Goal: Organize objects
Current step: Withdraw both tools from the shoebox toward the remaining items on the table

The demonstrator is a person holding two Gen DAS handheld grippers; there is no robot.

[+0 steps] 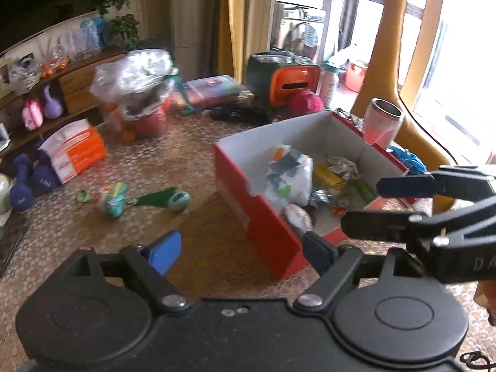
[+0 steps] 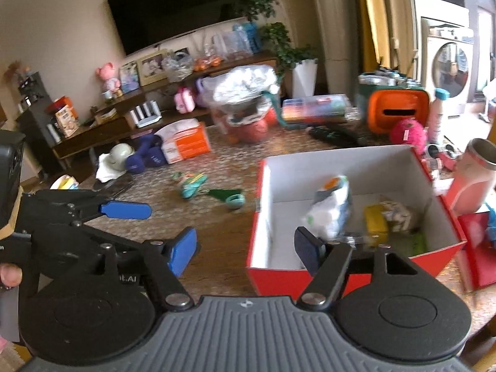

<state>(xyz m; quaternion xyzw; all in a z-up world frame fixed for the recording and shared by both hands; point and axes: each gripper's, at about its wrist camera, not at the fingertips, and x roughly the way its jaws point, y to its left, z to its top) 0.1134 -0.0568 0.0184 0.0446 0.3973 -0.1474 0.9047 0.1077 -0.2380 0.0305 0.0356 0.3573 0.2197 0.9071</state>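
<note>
A red cardboard box (image 1: 269, 235) with a white inside stands on the patterned table. In it lie a white printed plastic bag (image 1: 291, 173), a yellow packet (image 1: 328, 178) and crumpled wrappers. My left gripper (image 1: 240, 252) hovers open at the box's near left corner, with nothing between its blue pads. My right gripper (image 1: 381, 206) reaches in from the right over the box's near end. In the right wrist view the right gripper (image 2: 245, 254) is open and empty in front of the box (image 2: 279, 282). One blue finger (image 2: 124, 210) of the left gripper shows at the left.
A teal toy (image 1: 114, 198) and a green item (image 1: 164, 200) lie left of the box. An orange-and-white carton (image 1: 77, 152) and blue dumbbells (image 1: 28, 186) sit farther left. A pink tumbler (image 1: 383, 124) stands behind the box. A clear bag (image 1: 136, 83) and an orange bin (image 1: 291, 85) are at the back.
</note>
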